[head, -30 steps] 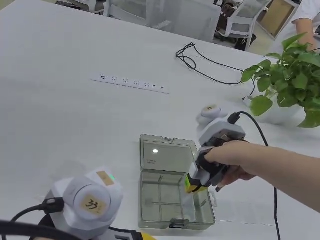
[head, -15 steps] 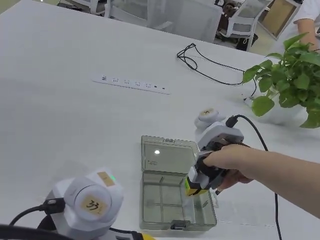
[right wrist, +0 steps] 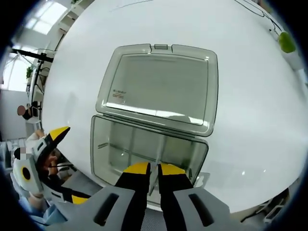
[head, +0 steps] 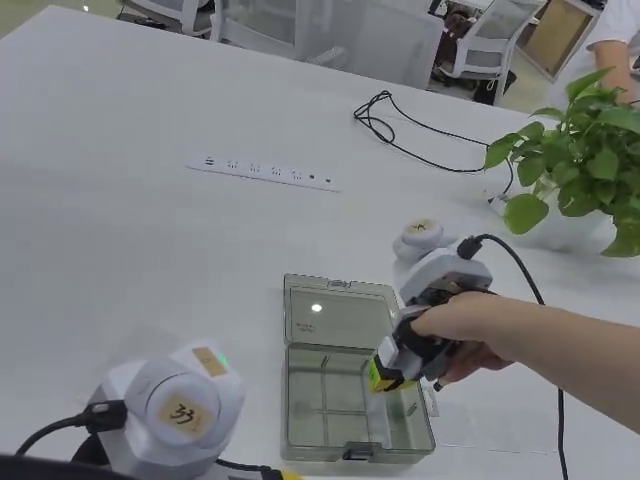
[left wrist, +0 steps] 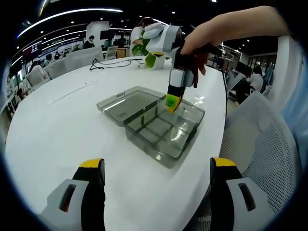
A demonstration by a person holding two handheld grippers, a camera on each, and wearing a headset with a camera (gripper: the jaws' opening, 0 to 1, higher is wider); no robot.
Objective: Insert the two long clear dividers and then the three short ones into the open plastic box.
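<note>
**Right gripper over the tray's 3 o'clock end, clear divider in its jaws**

1. Table (head: pixel 150 230): white and broad. It carries everything listed below.

2. Plastic box (head: pixel 320 425): open, with its lid (head: pixel 335 312) laid flat at 12 o'clock of the tray in the head view. The tray's long axis runs 9 to 3. We see thin clear partitions already crossing the floor, though we cannot count them with confidence.

3. Left gripper (left wrist: pixel 156 166): jaws spread wide and carrying nothing. In its own view the box lies at 12 o'clock, well apart from it. We judge it the farther of the two from the work.

4. Right gripper (head: pixel 385 378): poised above the tray toward its 3 o'clock end. Its jaws are pinched almost together on a thin clear strip.

5. Divider (right wrist: pixel 157 159): held on edge between the right jaws and hard to trace against the clear tray. In the right gripper view its long axis seems to run 6 to 12, from the near wall towards the hinge, across the tray's short span. We judge that seating it calls for a straight descent, with that axis kept square to the long walls.
</note>
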